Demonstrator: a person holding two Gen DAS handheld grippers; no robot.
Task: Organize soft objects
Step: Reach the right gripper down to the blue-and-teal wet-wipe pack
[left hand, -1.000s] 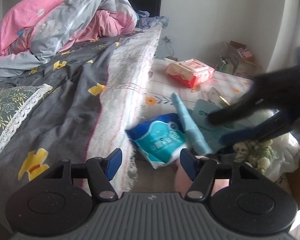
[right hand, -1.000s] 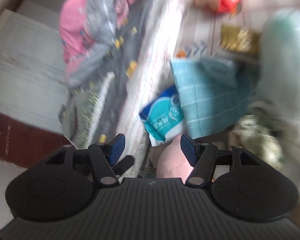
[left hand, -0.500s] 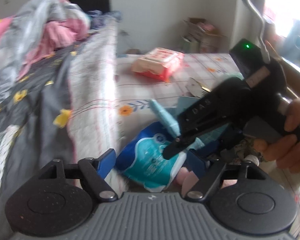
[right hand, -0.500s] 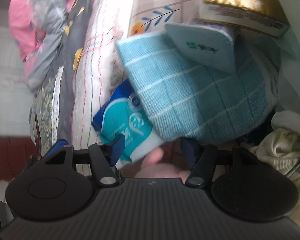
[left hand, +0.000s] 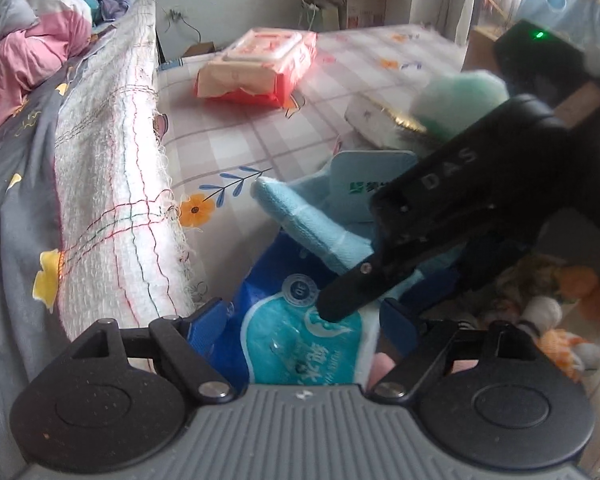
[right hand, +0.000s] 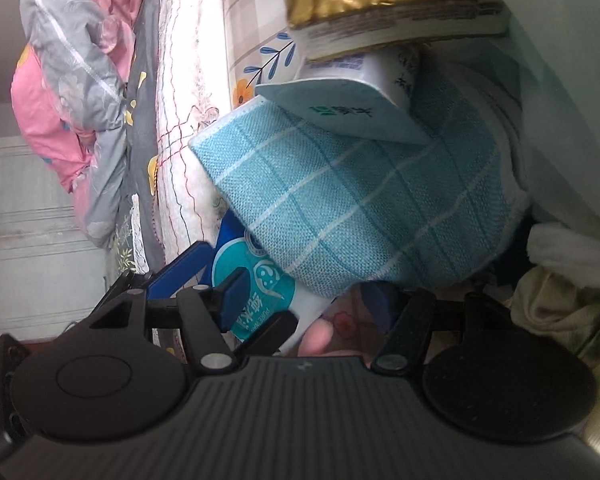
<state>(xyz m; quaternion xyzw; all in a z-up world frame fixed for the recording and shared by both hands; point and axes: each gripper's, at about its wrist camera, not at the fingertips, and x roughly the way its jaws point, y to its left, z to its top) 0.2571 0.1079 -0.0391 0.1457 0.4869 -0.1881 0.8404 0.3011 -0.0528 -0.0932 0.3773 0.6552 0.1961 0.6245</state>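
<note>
Blue-and-teal plastic tissue pack [left hand: 300, 344]: left gripper [left hand: 304, 320] and right gripper [right hand: 304, 300], jaws apart, newly closed in; grasp likely imminent.

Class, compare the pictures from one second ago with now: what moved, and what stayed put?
Both hand-held grippers closed in on the blue tissue pack: the left hand-held gripper now straddles it, the right hand-held gripper came down over it. Neither has gripped. The teal checked towel and red wipes pack stayed put.
</note>
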